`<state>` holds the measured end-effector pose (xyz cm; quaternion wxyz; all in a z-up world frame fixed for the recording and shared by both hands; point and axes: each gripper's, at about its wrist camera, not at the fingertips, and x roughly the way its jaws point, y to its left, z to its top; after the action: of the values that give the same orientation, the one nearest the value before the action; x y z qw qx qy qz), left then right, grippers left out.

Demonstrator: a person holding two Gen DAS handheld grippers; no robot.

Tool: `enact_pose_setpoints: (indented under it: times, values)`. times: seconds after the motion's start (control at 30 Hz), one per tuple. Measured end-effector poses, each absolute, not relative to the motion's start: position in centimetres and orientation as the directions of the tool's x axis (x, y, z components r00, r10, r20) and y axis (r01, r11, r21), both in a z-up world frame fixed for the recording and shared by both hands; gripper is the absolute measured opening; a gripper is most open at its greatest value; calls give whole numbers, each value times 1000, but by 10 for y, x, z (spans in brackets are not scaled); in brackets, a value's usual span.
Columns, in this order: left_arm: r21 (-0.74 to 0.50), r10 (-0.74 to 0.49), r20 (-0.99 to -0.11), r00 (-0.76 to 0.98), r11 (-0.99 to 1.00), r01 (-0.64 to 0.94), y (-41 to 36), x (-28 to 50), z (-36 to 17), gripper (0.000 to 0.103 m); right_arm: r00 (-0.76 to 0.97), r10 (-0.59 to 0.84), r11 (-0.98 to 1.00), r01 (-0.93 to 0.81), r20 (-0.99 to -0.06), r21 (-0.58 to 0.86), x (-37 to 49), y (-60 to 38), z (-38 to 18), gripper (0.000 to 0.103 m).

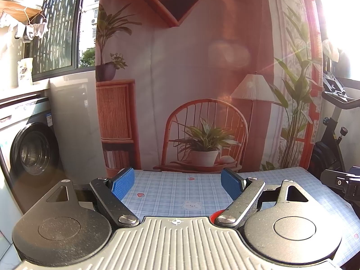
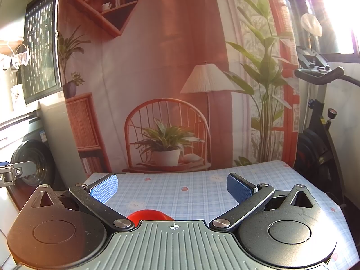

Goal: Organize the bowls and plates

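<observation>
My left gripper (image 1: 177, 183) is open and empty, held above the table with the blue plaid cloth (image 1: 166, 193). My right gripper (image 2: 172, 187) is open and empty above the same cloth (image 2: 193, 191). A red round dish (image 2: 149, 216) shows only as a rim just below the right gripper, mostly hidden by the gripper body. A small red edge (image 1: 215, 215) of it also shows in the left wrist view, by the right finger's pivot. Each gripper's side shows at the edge of the other's view: the right one (image 1: 342, 183), the left one (image 2: 11, 173).
A printed backdrop (image 1: 202, 90) of a chair, plant and lamp hangs at the table's far edge. A washing machine (image 1: 29, 150) stands at the left. An exercise bike (image 2: 319, 121) stands at the right. Strong sunlight glares from the upper right.
</observation>
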<state>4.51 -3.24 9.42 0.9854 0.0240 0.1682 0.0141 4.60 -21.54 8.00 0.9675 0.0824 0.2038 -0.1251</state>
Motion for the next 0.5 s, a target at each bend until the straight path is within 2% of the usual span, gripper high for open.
enact_pose_setpoints:
  times: [0.5]
  values:
    - [56,36,-330,943,998,-18,-34,45,94,86,884,-208,955,277,-418,110,45,-218,79,103]
